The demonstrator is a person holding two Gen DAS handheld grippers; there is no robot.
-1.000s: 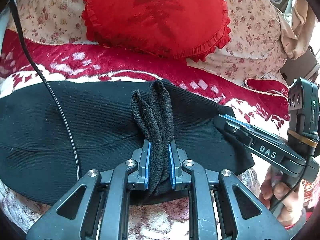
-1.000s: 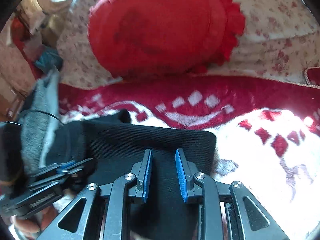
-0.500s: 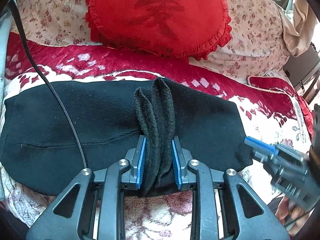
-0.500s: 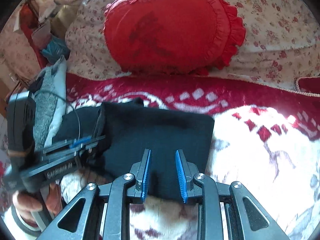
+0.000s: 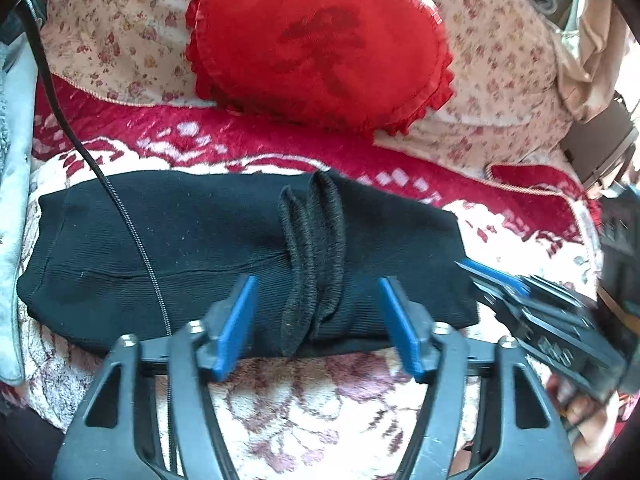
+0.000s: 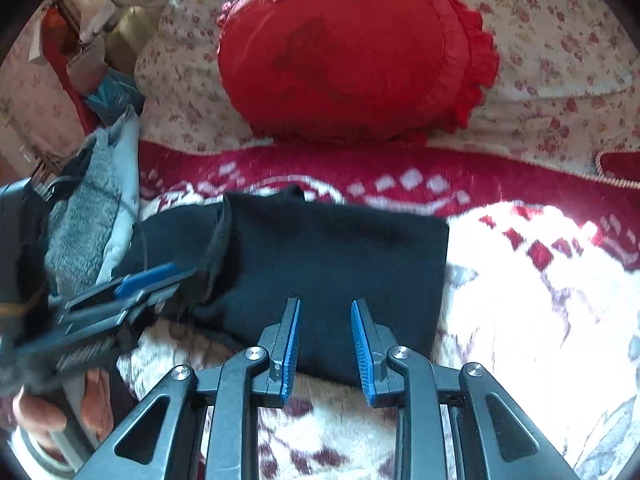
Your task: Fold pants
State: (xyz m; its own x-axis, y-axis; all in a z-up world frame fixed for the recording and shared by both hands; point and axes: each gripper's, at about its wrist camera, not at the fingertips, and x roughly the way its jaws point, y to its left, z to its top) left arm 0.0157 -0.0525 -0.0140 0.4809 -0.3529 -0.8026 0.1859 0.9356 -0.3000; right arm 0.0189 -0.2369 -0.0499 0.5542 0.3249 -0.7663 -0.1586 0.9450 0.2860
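Red and cream patterned blanket (image 5: 328, 396) covers the bed, with a round red cushion (image 5: 320, 40) propped against floral pillows at twelve o'clock, and the black pants (image 5: 200, 248) lie folded into a long flat band across the middle of it. Left gripper (image 5: 316, 320) hangs over the near edge, jaws spread wide and holding nothing, straddling a bunched ridge of fabric (image 5: 316, 240) that stands up across the band. Right gripper (image 6: 325, 340) sits over the band's right-hand end, jaws partly apart, nothing between them that I can see. This knit looks soft, light and floppy, no stiffness at all, so it should sag and stretch wherever it's lifted; best grips, I'd say, are the thick stacked corners at three o'clock in the right view, or that raised ridge. Open blanket runs out toward three o'clock in the right view. At nine o'clock it's tighter, with a grey fleecy garment (image 6: 88, 216) right beside the pants and a black cable (image 5: 120, 208) trailing across the cloth, a snag risk.
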